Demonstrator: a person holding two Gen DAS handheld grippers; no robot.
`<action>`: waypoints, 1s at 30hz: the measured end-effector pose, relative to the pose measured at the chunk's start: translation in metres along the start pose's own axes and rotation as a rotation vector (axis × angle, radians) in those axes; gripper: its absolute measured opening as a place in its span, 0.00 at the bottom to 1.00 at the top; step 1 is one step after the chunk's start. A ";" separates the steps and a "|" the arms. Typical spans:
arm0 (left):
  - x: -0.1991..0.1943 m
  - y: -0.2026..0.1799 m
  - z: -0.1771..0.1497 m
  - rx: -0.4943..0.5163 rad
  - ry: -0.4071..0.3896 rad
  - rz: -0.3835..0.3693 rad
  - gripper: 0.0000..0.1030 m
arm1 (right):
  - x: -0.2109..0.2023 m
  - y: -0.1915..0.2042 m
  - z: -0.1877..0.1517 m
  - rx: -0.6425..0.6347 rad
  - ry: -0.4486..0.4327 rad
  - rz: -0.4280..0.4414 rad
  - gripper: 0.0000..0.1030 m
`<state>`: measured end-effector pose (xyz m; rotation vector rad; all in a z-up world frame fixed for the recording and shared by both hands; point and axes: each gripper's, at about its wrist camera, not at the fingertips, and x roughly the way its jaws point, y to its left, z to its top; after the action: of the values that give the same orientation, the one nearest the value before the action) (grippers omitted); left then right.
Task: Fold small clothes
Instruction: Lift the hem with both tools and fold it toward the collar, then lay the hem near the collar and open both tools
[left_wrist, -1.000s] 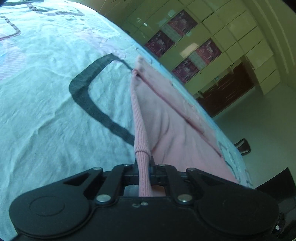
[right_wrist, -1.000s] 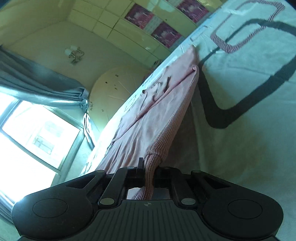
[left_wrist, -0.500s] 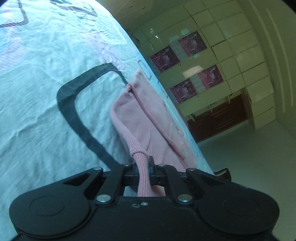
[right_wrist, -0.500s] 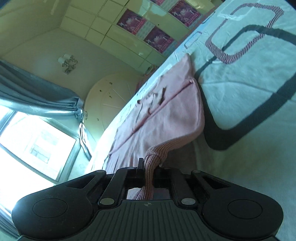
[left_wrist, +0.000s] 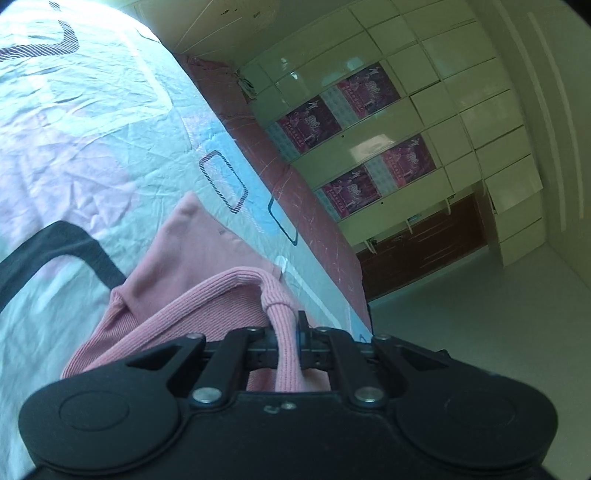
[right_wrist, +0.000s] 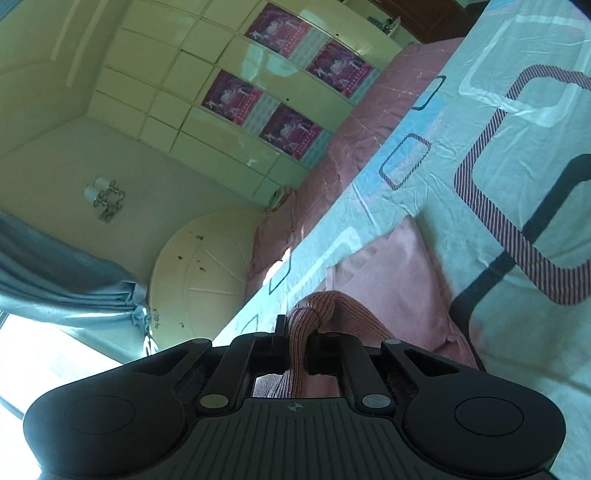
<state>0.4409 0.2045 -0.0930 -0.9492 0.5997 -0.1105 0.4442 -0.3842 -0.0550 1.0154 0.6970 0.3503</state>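
left hand-held gripper (left_wrist: 291, 345) clamps pink garment (left_wrist: 207, 254) hem | right hand-held gripper (right_wrist: 297, 349) likewise

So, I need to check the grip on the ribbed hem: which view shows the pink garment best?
The left wrist view: the pink garment spreads on the bedsheet, its ribbed hem running into the shut left gripper. The right wrist view shows a blurred panel and bunched hem in the right gripper.
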 end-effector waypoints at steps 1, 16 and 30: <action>0.015 0.002 0.008 0.002 0.014 0.017 0.04 | 0.018 -0.005 0.008 0.014 0.013 -0.015 0.06; 0.134 0.031 0.069 0.079 0.043 0.054 0.75 | 0.155 -0.063 0.067 0.011 0.028 -0.114 0.62; 0.195 -0.027 0.036 0.994 0.305 0.347 0.46 | 0.206 -0.025 0.047 -0.627 0.258 -0.301 0.43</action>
<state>0.6272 0.1479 -0.1410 0.1440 0.8580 -0.2168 0.6262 -0.3106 -0.1364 0.2657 0.8850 0.4040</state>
